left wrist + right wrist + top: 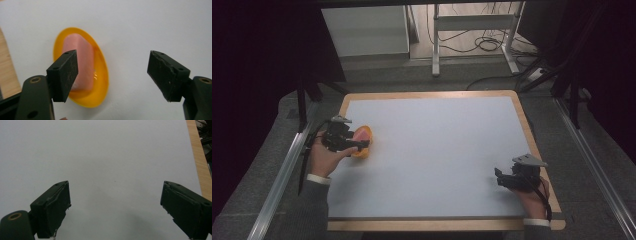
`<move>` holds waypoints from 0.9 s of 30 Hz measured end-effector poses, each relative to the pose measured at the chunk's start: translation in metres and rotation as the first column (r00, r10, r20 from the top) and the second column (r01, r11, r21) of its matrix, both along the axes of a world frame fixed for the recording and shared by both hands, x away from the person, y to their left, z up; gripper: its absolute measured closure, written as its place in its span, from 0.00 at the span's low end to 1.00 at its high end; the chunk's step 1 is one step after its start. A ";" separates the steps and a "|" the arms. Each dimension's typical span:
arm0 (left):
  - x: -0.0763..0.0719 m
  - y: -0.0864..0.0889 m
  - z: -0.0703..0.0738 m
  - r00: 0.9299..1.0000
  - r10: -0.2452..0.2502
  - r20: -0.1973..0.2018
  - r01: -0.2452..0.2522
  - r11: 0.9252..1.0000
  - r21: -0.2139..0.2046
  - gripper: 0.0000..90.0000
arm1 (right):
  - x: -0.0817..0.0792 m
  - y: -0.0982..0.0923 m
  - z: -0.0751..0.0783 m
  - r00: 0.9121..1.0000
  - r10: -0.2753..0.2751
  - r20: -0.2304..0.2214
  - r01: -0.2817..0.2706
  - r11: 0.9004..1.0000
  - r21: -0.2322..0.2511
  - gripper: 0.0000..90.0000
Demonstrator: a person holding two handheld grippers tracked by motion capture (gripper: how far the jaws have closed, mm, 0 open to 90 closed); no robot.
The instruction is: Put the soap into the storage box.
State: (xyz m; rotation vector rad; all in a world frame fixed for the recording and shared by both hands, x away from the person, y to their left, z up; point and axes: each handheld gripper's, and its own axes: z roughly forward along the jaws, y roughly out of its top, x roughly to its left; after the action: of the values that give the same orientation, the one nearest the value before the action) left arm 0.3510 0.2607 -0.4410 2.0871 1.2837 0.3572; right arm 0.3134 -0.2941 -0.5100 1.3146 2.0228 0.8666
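At the left edge of the high view, the left gripper [357, 145] hovers at a round orange plastic dish [363, 142] holding a pink rectangular block [360, 135], set on the white tabletop sheet [437, 150] near the left wooden border [343, 107]. In the left gripper view its jaws stand wide apart, clamped on nothing; the left pad [65, 72] overlaps the dish [100, 82] at centre left, though contact cannot be told. To take the dish cleanly, the jaws would best shift left to straddle its rim or the block [83, 62] before closing. At lower right, the right gripper [503, 178] rests idle, its jaws likewise spread over bare sheet [112, 157].
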 end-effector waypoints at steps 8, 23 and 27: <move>-0.023 -0.003 -0.015 0.999 -0.026 0.020 0.026 0.999 -0.040 0.27 | 0.000 0.000 0.000 1.000 0.000 -0.002 0.000 1.000 0.000 0.10; -0.058 0.004 -0.066 0.999 -0.029 -0.029 0.027 0.997 -0.069 0.27 | 0.000 0.002 -0.002 1.000 0.005 -0.005 -0.005 1.000 -0.010 0.10; -0.063 0.007 -0.075 0.999 -0.019 -0.044 0.015 0.995 -0.096 0.27 | 0.000 0.004 -0.002 1.000 0.008 -0.007 -0.008 1.000 -0.011 0.10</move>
State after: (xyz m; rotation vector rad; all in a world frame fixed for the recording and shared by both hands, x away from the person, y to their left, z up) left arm 0.2878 0.2677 -0.5157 2.0341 1.2830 0.2383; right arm 0.3136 -0.2901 -0.5122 1.3061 2.0362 0.8538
